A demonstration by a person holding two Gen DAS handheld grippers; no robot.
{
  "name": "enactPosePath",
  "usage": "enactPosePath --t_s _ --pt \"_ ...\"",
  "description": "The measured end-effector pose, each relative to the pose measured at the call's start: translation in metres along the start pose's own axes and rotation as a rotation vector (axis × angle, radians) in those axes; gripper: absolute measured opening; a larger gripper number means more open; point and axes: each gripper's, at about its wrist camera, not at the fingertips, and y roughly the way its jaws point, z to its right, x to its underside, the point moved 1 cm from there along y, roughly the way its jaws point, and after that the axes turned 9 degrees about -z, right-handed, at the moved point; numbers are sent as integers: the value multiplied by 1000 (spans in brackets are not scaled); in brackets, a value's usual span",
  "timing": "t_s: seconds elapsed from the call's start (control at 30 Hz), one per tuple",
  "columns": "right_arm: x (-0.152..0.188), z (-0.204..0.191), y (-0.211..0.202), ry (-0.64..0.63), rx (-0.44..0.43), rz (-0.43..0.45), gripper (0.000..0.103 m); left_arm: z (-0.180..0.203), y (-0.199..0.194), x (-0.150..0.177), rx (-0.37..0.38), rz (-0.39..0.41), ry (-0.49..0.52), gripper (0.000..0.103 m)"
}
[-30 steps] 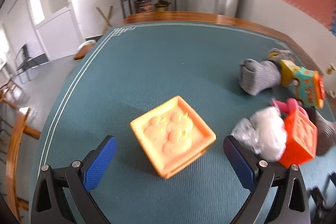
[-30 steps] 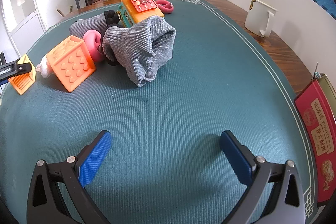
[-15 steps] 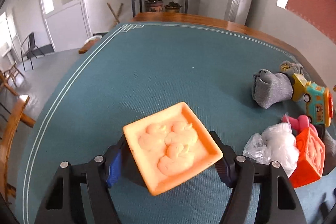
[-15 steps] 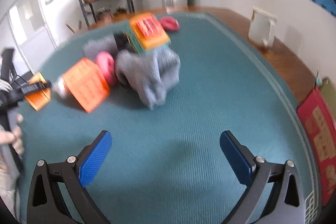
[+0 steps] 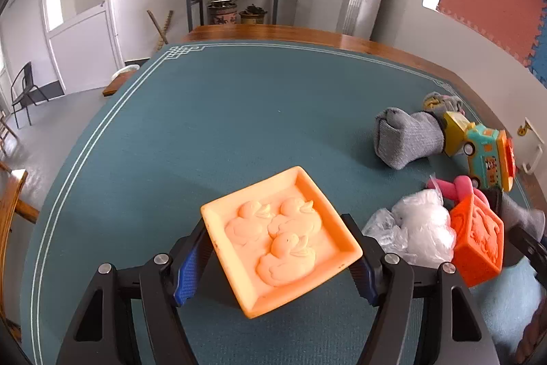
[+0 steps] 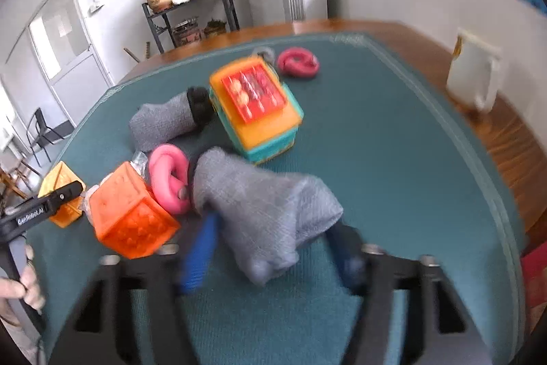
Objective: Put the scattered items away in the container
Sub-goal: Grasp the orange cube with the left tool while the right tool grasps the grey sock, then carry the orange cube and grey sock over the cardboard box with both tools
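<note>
**Toys and socks lying across the green table cloth**

Cloth of dark teal [image 5: 212, 132], edged with a double white line and a knot pattern at the corner, is covering the brown wooden table [image 5: 307, 35]. Near its right side a toy bus [image 6: 256, 105] in teal and orange is sitting with a red button panel on top, any print there too blurred to read. Against it one grey sock [image 6: 160, 122] is lying with a black cuff, and a second, larger grey sock [image 6: 266, 211] is being pinched by the right gripper [image 6: 273, 248], whose jaws have just been closing, blue pads pressing into the knit on either side. Beside that sock an orange embossed cube [image 6: 131, 218] is resting, touching a crumpled clear plastic bag [image 5: 417, 235] and a pink knotted ring [image 6: 167, 177]. Another pink ring [image 6: 298, 62] is lying apart, beyond the bus.

Further left, the left gripper [image 5: 277, 265] is holding an orange square block [image 5: 280, 238] moulded with three ducks, tilted, its pads clamped on the two opposite sides. White lettering on that gripper's black arm is reading "GenRoboLAI", as far as I can make out, and a hand [image 6: 24, 283] is gripping its handle. A white jug [image 6: 473, 76] with a yellow mark is standing on the bare wood by the wall. I am seeing no obvious container among these things.
</note>
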Motion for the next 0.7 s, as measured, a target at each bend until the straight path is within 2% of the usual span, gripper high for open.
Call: enactPosePath --t_s 0.07,0.17,0.4,0.7 --pt "2 1 0 1 -7 12 50 4 1 1 -6 -2 12 73" --pt "6 -2 -6 -7 -5 47 43 11 -1 0 -37 22 35 73" --pt "16 -6 -26 -16 51 115 42 26 -27 2 -155 170 75 73" --pt "32 8 -49 60 50 149 42 32 -41 2 -177 231 92 73"
